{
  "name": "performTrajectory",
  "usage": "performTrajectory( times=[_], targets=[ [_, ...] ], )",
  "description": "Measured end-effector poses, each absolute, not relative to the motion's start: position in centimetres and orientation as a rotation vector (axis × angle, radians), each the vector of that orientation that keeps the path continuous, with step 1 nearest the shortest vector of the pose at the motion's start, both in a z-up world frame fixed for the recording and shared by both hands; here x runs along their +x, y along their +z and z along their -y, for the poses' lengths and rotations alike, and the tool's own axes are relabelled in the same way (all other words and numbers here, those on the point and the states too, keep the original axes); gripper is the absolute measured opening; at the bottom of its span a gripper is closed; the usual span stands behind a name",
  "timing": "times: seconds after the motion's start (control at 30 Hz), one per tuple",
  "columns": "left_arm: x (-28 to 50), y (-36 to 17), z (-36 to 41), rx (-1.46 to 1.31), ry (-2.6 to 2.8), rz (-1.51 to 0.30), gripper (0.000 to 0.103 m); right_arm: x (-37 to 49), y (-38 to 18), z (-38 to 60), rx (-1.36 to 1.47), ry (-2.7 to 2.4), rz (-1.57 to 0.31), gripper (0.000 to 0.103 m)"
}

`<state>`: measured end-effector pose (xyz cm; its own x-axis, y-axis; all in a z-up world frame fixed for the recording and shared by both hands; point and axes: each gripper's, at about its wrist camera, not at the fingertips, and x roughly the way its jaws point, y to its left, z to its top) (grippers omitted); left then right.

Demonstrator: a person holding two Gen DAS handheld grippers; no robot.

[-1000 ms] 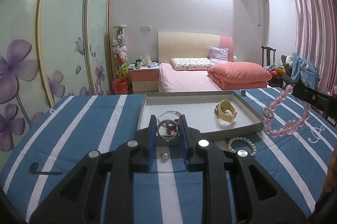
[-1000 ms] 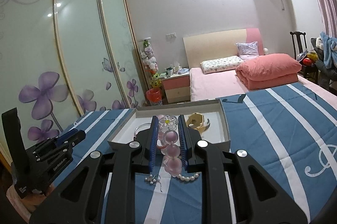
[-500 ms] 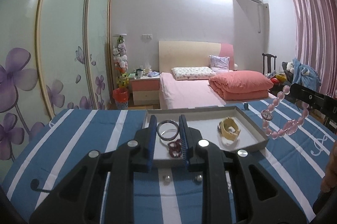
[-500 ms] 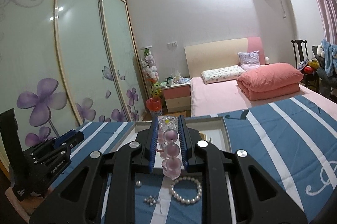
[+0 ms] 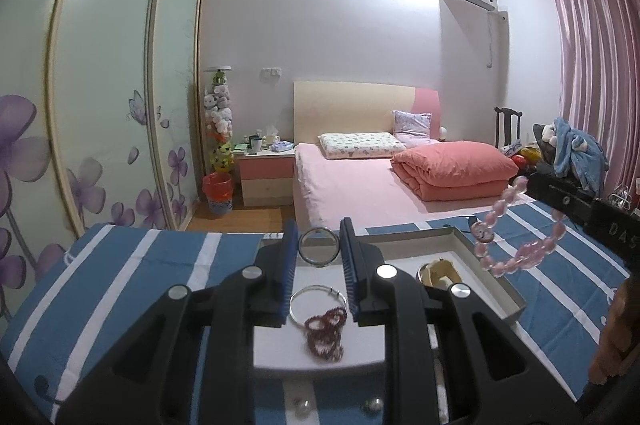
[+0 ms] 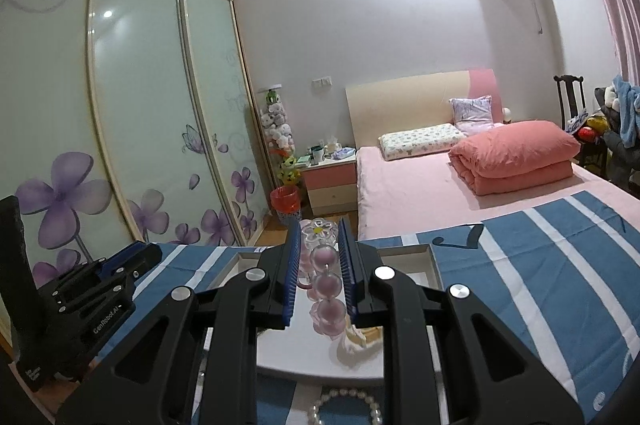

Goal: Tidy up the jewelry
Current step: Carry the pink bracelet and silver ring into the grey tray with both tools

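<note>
My left gripper (image 5: 319, 249) is shut on a dark metal bangle (image 5: 319, 247) and holds it above the grey tray (image 5: 493, 285). In the tray lie a silver bangle (image 5: 317, 303), a dark red bead bracelet (image 5: 323, 333) and a yellow bracelet (image 5: 437, 272). My right gripper (image 6: 319, 257) is shut on a pink bead bracelet (image 6: 325, 283), held above the tray (image 6: 435, 267). That bracelet (image 5: 516, 229) hangs from the right gripper in the left wrist view. A white pearl bracelet (image 6: 346, 407) lies on the striped cloth before the tray.
The tray sits on a blue and white striped cloth (image 5: 132, 277). Small loose beads (image 5: 302, 405) lie on the cloth near the tray's front edge. Behind are a pink bed (image 5: 360, 185), a nightstand (image 5: 266, 173) and a flowered sliding wardrobe (image 5: 100, 105).
Both grippers have risen and moved forward over the tray, each still holding its bracelet. The tray's contents now show below the left gripper's fingers.
</note>
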<state>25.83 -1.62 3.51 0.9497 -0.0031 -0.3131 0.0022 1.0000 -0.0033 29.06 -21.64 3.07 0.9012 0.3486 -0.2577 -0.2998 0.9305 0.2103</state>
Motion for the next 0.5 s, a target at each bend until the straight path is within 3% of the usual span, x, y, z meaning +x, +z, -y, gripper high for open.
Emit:
performTrajectory(
  times=[0.5],
  targets=[
    [33.0, -0.2, 0.4, -0.034, -0.010, -0.405, 0.022, 34.3, -0.4, 20.0, 0.143, 0.323, -0.409, 0.021]
  ],
)
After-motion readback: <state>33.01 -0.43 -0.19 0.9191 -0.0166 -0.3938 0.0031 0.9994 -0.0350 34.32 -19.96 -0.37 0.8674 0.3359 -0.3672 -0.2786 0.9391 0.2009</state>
